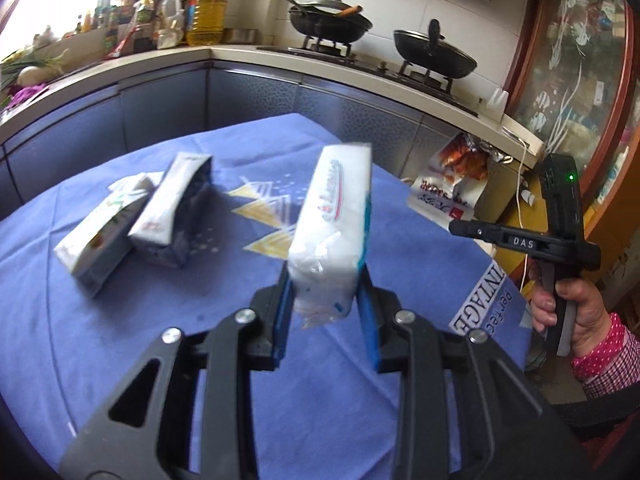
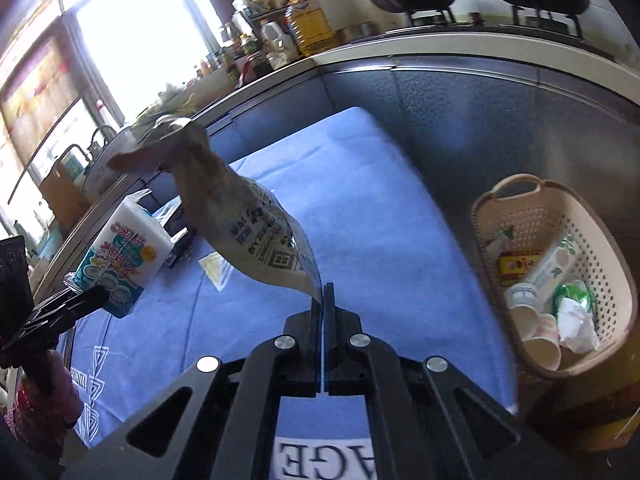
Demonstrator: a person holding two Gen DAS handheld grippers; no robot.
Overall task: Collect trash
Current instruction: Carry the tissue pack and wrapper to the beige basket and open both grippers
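Right gripper [image 2: 322, 300] clamped on flat snack bag [image 2: 256, 236], bag's long axis up and forward, held over the blue tablecloth [image 2: 380, 216]; basket [image 2: 516, 184] low to its right, nearer this hand. Left gripper [image 1: 326, 280] clamped on tissue pack [image 1: 334, 216], held upright above the cloth.

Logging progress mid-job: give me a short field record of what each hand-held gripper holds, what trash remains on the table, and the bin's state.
left hand-held gripper: shut on white plastic-wrapped tissue pack, lifted off the table
right hand-held gripper: shut on crumpled printed snack bag, pinched at its edge
left on blue tablecloth: two white cartons lying side by side
beige perforated plastic basket: beside the table, already holding paper cups, crumpled white paper and small boxes
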